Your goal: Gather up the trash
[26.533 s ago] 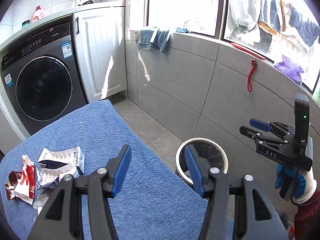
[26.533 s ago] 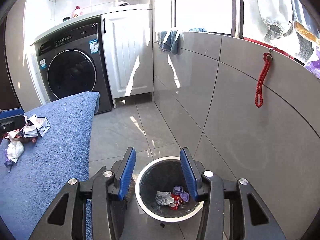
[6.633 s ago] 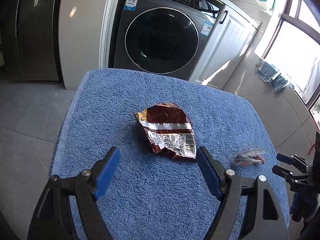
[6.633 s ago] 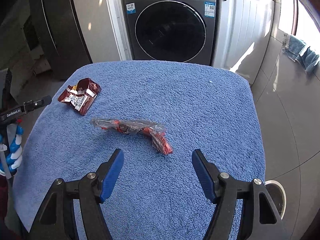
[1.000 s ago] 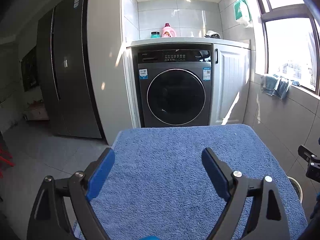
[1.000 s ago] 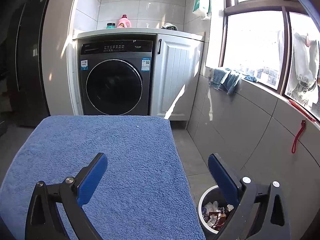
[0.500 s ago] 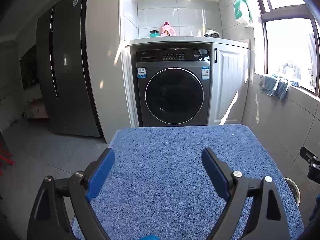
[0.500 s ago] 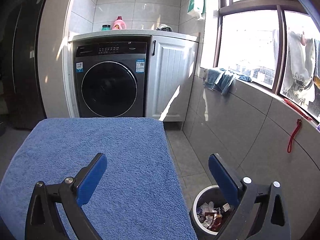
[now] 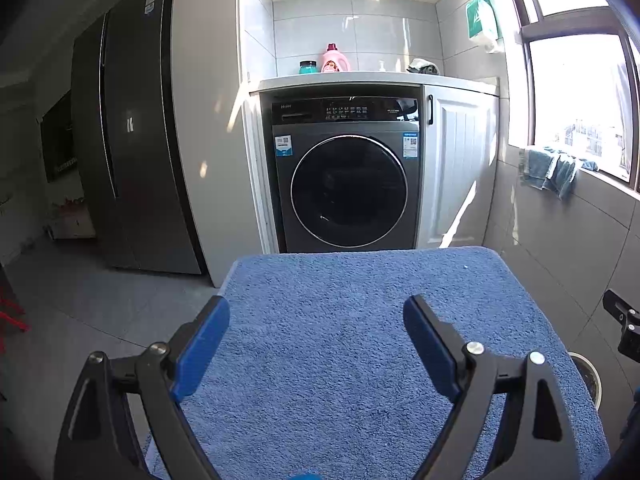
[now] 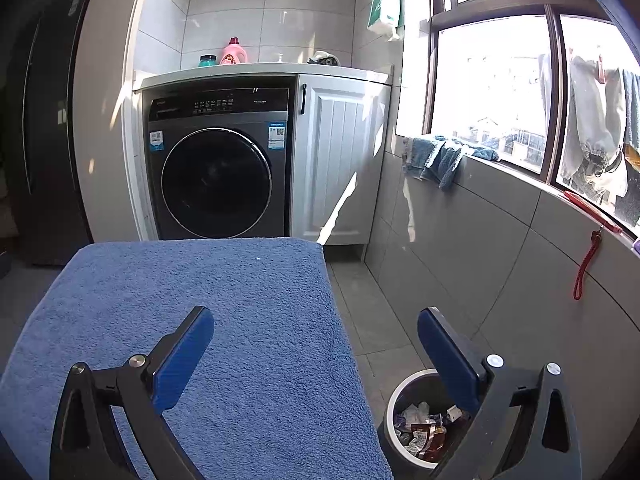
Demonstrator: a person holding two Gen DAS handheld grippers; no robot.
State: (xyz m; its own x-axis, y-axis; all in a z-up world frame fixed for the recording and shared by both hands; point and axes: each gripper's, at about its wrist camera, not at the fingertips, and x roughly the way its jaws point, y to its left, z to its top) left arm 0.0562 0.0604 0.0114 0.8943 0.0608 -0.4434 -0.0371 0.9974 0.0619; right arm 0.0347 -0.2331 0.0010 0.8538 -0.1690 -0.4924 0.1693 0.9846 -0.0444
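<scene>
The blue towel-covered table [image 9: 360, 320] lies below both grippers with only a tiny white speck [image 10: 258, 258] on it. It also shows in the right wrist view [image 10: 224, 300]. The round trash bin [image 10: 416, 420] stands on the floor at the table's right side and holds crumpled wrappers [image 10: 424, 432]. Its rim shows in the left wrist view [image 9: 588, 372]. My left gripper [image 9: 316, 340] is open and empty above the towel. My right gripper [image 10: 316, 344] is open and empty above the table's right edge, its right finger over the bin.
A dark washing machine [image 9: 348, 184] and a white cabinet [image 9: 456, 168] stand beyond the table. A tall dark fridge [image 9: 132, 160] is at the left. A tiled wall with a window ledge [image 10: 520, 184] runs along the right, with a red cord [image 10: 586, 264] hanging.
Both grippers have drifted slightly and stay open and empty. The views have barely shifted. Nothing lies on the towel any more, unlike several seconds ago.
</scene>
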